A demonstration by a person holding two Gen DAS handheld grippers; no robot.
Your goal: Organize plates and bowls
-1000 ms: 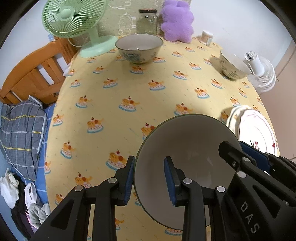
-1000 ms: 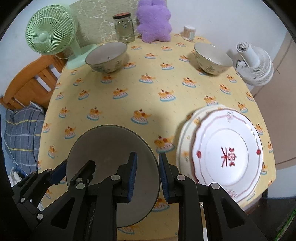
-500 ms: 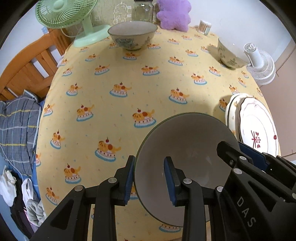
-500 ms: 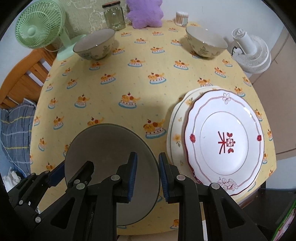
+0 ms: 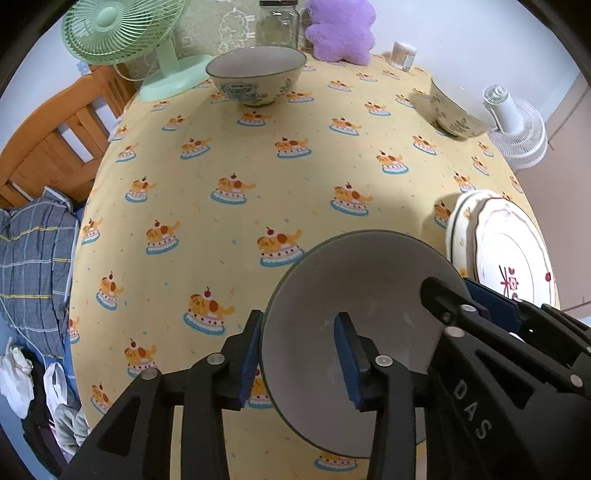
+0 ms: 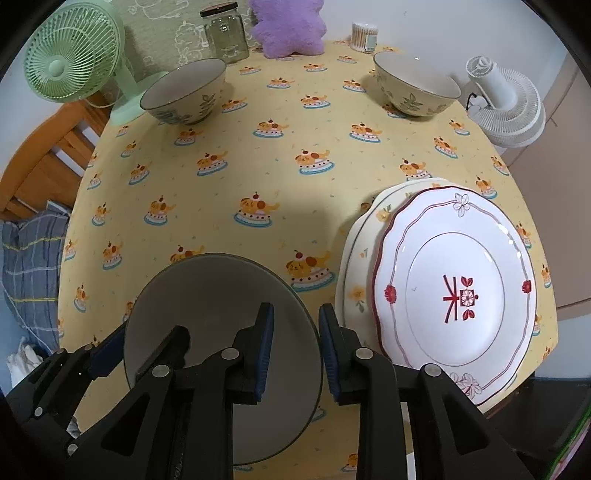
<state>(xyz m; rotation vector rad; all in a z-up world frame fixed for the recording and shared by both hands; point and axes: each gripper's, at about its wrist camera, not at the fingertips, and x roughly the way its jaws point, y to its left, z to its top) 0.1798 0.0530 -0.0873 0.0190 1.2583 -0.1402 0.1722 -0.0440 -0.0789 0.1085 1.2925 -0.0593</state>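
Note:
A plain grey bowl (image 5: 369,295) (image 6: 214,295) sits at the near edge of the yellow tablecloth. My left gripper (image 5: 299,356) straddles its left rim; the jaws are opening, and the inner pad stands clear of the wall. My right gripper (image 6: 295,350) straddles the opposite rim, its jaws also opening around it. Each gripper shows in the other's view, the right gripper (image 5: 461,295) and the left gripper (image 6: 140,347). Two patterned bowls (image 6: 184,92) (image 6: 417,85) stand at the far side. A red-trimmed plate (image 6: 454,291) lies on a cream plate (image 6: 358,266) at the right.
Along the back stand a green fan (image 5: 118,33), a glass jar (image 5: 277,18), a purple plush (image 5: 340,29) and a small pot of sticks (image 5: 402,55). A white fan (image 5: 513,125) sits off the right edge. Wooden rails (image 5: 55,140) and plaid cloth (image 5: 33,266) lie left.
Both pairs of jaws have spread a little around the grey bowl's rim, the left more than the right. The bowl and both hands stay where they were.

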